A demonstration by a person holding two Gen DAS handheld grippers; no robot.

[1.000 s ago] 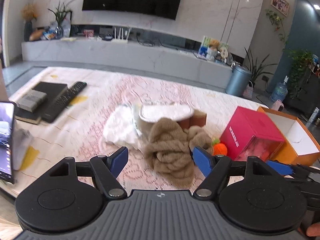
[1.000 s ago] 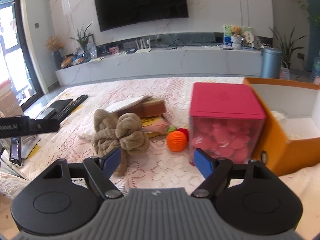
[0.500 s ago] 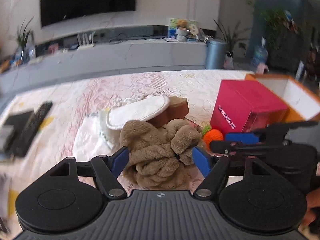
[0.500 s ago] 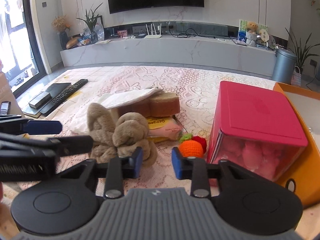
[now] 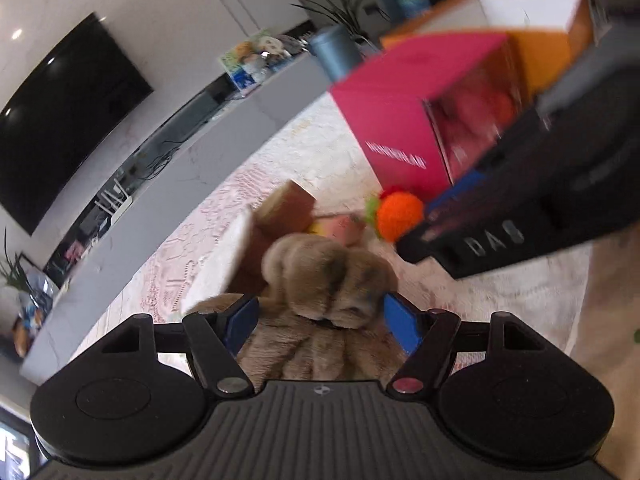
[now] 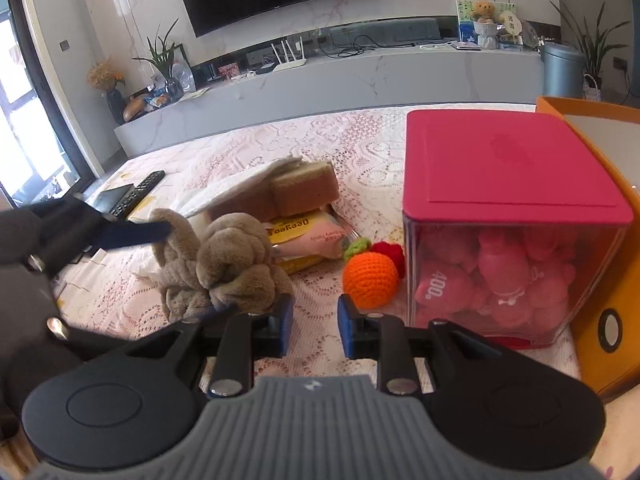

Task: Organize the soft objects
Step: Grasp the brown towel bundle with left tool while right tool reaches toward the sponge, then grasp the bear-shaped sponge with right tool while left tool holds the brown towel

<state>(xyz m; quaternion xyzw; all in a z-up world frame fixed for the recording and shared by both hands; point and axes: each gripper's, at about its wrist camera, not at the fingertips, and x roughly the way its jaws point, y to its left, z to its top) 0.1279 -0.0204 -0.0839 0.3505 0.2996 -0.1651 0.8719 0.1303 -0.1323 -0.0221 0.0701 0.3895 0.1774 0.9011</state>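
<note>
Straddling brown plush (image 5: 320, 280), left gripper (image 5: 320, 322)

Plush knot (image 6: 224, 268) sits near-left on the tablecloth (image 6: 320, 136), between my left fingers (image 5: 244, 322). Sponge (image 6: 304, 192) and snack pack (image 6: 308, 236) behind it. Knitted ball (image 6: 370, 278) to its right, lidded box (image 6: 516, 220) further right, open carton (image 6: 612, 216) far right.

Brown plush toy (image 6: 224, 268); orange crocheted ball (image 6: 370, 279), green top; magenta-lidded box (image 6: 508, 168); pink-white lace tablecloth (image 6: 248, 152).
</note>
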